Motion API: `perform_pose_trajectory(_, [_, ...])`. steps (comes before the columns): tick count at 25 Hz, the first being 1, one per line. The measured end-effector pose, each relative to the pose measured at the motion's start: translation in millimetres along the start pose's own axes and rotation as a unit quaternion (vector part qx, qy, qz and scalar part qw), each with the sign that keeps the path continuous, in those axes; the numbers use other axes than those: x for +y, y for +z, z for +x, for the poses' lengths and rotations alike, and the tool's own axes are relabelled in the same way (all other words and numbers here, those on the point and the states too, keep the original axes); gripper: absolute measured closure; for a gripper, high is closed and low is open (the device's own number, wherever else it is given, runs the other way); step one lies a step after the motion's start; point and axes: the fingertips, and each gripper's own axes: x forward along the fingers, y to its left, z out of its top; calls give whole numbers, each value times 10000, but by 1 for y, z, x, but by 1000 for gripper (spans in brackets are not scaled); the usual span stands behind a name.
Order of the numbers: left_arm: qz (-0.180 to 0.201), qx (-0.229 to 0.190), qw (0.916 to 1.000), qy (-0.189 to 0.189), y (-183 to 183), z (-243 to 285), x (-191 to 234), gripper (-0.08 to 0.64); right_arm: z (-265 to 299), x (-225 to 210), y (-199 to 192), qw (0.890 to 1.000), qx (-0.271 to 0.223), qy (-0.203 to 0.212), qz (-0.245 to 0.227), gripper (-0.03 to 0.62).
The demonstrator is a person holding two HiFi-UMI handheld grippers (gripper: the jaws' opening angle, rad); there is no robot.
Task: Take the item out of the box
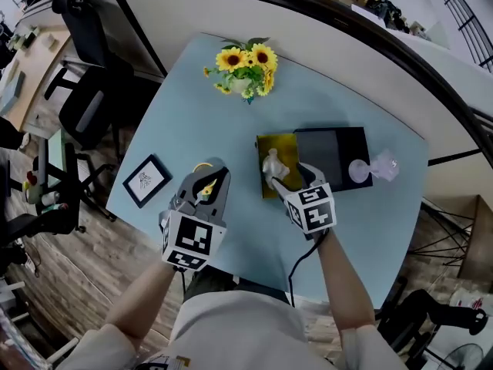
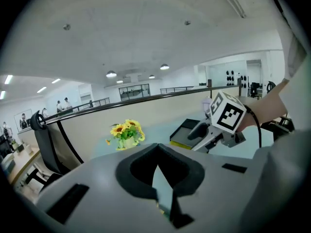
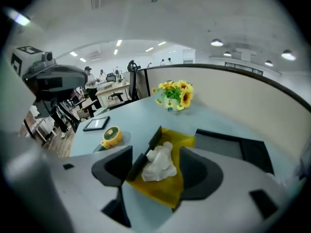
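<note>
Item, white and crumpled, lies in the yellow-lined box on the tabletop's right half, between our right gripper's wide-apart jaws, which are clear of it. They hide the box's near edge. Our left gripper hovers empty, tips together. We cannot read the yellow disc's label.

Item: white, crumpled-looking lump, lying in the open box, which has black walls and a yellow lining. The item sits between the spread jaws of the right gripper, and the box lies just ahead of them.
</note>
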Motion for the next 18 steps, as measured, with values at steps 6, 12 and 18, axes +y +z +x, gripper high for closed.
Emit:
perform_pose_trajectory(6, [-8,496,9984,-262,-52,19,-16,557,57,0,-34,9959,850,64,-287,295])
perform_pose_trajectory(12, [-247,872,9958,-104,-89,22,-4,557,83,-6,-48,9873,1364,-285,-770,367])
perform_pose_trajectory(18, [-372,932,9949,-65,-100,14,3,557,93,-2,-57,9766,1724,-373,-1227,474])
